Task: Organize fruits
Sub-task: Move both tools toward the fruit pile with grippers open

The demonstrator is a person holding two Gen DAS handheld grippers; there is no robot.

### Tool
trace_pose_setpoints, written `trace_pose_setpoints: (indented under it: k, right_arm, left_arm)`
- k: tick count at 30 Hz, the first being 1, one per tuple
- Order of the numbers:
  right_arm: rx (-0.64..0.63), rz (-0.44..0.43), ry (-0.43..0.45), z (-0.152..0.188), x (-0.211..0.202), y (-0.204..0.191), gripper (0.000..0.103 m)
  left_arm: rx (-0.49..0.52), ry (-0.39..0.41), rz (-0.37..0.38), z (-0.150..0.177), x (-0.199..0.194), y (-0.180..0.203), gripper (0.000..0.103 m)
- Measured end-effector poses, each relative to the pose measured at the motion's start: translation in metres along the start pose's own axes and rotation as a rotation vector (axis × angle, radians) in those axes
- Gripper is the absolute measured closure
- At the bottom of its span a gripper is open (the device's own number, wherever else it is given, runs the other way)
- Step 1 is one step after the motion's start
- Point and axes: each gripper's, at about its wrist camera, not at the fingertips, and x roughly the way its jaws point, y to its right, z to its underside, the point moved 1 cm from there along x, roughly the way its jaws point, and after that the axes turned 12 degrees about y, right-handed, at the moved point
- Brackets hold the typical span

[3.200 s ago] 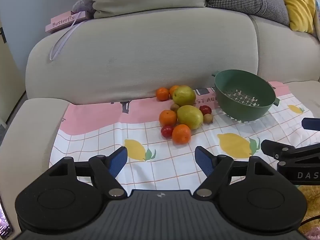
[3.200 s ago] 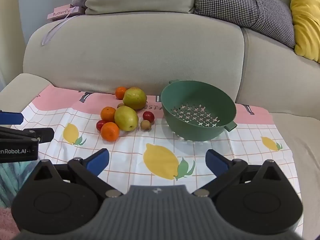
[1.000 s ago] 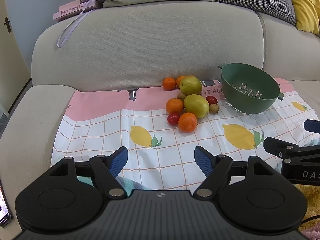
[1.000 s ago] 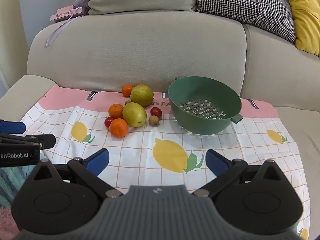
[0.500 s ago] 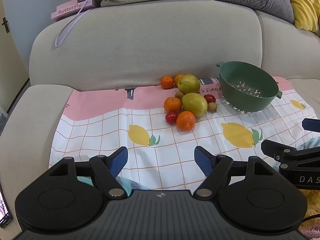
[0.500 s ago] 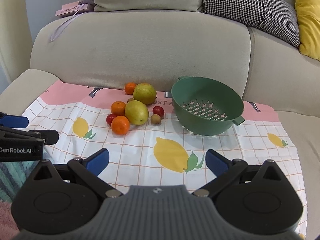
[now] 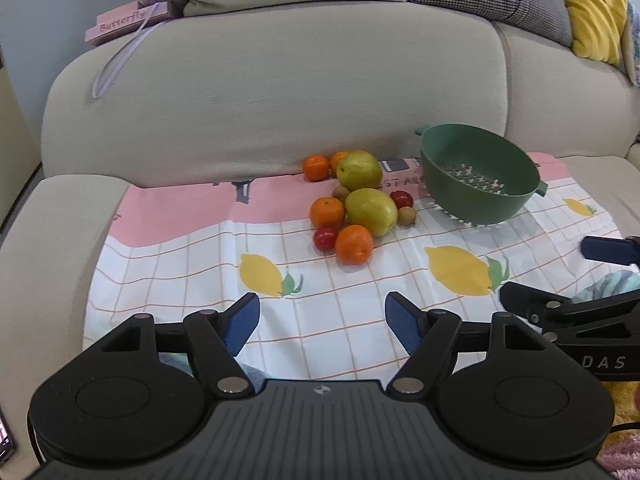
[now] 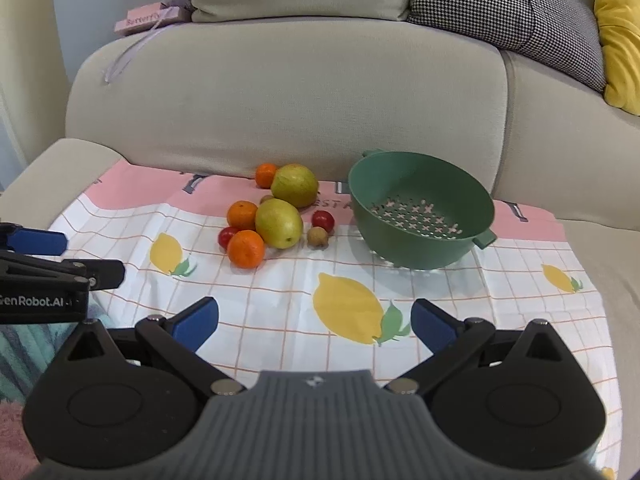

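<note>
A pile of fruit lies on a lemon-print cloth (image 7: 344, 320) on the sofa seat: two yellow-green pears (image 7: 371, 211) (image 8: 279, 223), several oranges (image 7: 353, 244) (image 8: 245, 248), red cherry tomatoes (image 7: 324, 238) and small brown fruits (image 8: 318, 237). An empty green colander (image 7: 478, 185) (image 8: 420, 210) stands right of the pile. My left gripper (image 7: 322, 322) is open and empty, well short of the fruit. My right gripper (image 8: 314, 324) is open and empty, in front of the colander. Each gripper shows at the edge of the other's view.
The sofa backrest (image 8: 280, 96) rises just behind the fruit. A pink box (image 7: 126, 24) sits on top of it at left. Cushions, one houndstooth (image 8: 500, 8) and one yellow (image 7: 592, 4), lie at the back right. A sofa armrest (image 7: 44, 248) is at left.
Both grippers have moved a little closer to the fruit and colander, which look larger now. Both stay open and empty. The fruit and colander have not moved.
</note>
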Motion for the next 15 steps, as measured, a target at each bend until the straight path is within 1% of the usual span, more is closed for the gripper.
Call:
trace_pose_setpoints:
  k: [1, 2, 4, 6, 8, 9, 10, 12, 15]
  right_arm:
    - [-0.003, -0.011, 0.008, 0.000, 0.000, 0.000, 0.008]
    - [-0.009, -0.020, 0.011, 0.001, 0.001, -0.001, 0.010]
    - [-0.024, -0.024, 0.007, 0.003, 0.004, -0.002, 0.014]
    - [-0.029, -0.028, 0.002, 0.004, 0.008, -0.002, 0.019]
    - [-0.030, -0.033, -0.007, 0.006, 0.013, -0.002, 0.026]
    - [-0.030, -0.035, -0.014, 0.007, 0.015, -0.002, 0.032]
    - [-0.030, -0.037, -0.021, 0.008, 0.018, -0.002, 0.037]
    - [-0.024, -0.043, -0.034, 0.009, 0.024, -0.001, 0.043]
    - [-0.011, -0.065, -0.054, 0.009, 0.033, 0.000, 0.045]
  left_arm:
    - [-0.007, -0.001, 0.011, 0.000, 0.001, -0.001, 0.027]
    - [-0.015, -0.006, 0.025, 0.000, 0.002, -0.002, 0.033]
    - [-0.027, -0.022, 0.044, -0.001, 0.005, -0.003, 0.035]
    - [-0.032, -0.025, 0.064, 0.000, 0.007, -0.005, 0.045]
    - [-0.037, -0.028, 0.079, 0.000, 0.009, -0.005, 0.048]
    - [-0.043, -0.028, 0.083, 0.000, 0.011, -0.006, 0.050]
    - [-0.045, -0.028, 0.087, 0.000, 0.012, -0.006, 0.051]
    - [-0.045, -0.030, 0.099, -0.003, 0.016, -0.006, 0.051]
    - [-0.041, -0.028, 0.121, -0.008, 0.022, -0.005, 0.051]
